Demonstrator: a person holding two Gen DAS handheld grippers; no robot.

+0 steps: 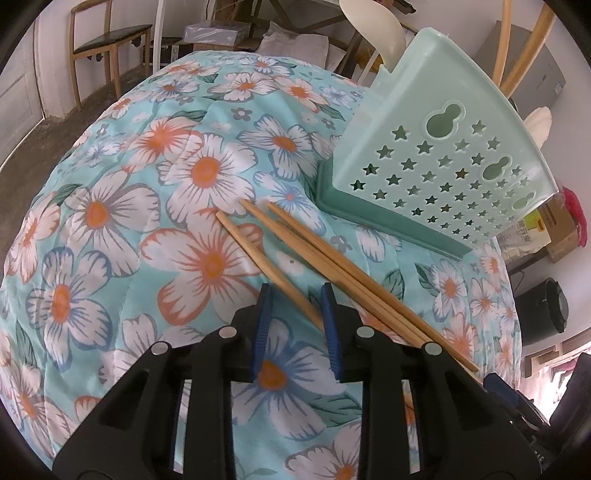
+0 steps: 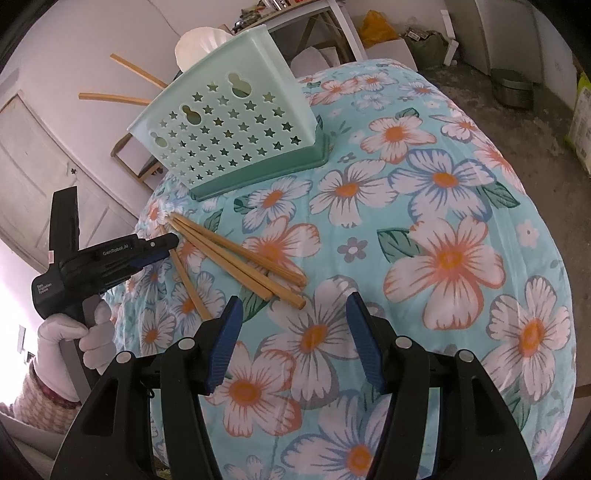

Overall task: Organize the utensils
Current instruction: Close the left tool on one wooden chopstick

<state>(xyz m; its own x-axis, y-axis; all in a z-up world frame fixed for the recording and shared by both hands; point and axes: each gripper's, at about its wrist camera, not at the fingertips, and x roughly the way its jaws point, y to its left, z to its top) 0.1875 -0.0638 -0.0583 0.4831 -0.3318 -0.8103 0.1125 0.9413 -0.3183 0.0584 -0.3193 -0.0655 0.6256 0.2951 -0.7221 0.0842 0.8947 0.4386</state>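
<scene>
Floral tablecloth (image 1: 110, 221) under steeply tilted left hand-held gripper (image 1: 295, 295) (chopstick (image 1: 269, 269) between jaws)

— Three bamboo chopsticks (image 1: 332, 266) flat on the floral surface (image 1: 110, 221), two close together, one (image 1: 269, 269) splayed apart at the thin tips.
— Beyond them, mint-green holder (image 1: 436, 155), star-punched wall, darker green base, upright.
— In the holder already: a white spoon (image 1: 373, 26) and two chopsticks (image 2: 122, 88), poking up over the rim.

Cluttered home: chair (image 1: 107, 40), floral tablecloth (image 1: 155, 206).
</scene>
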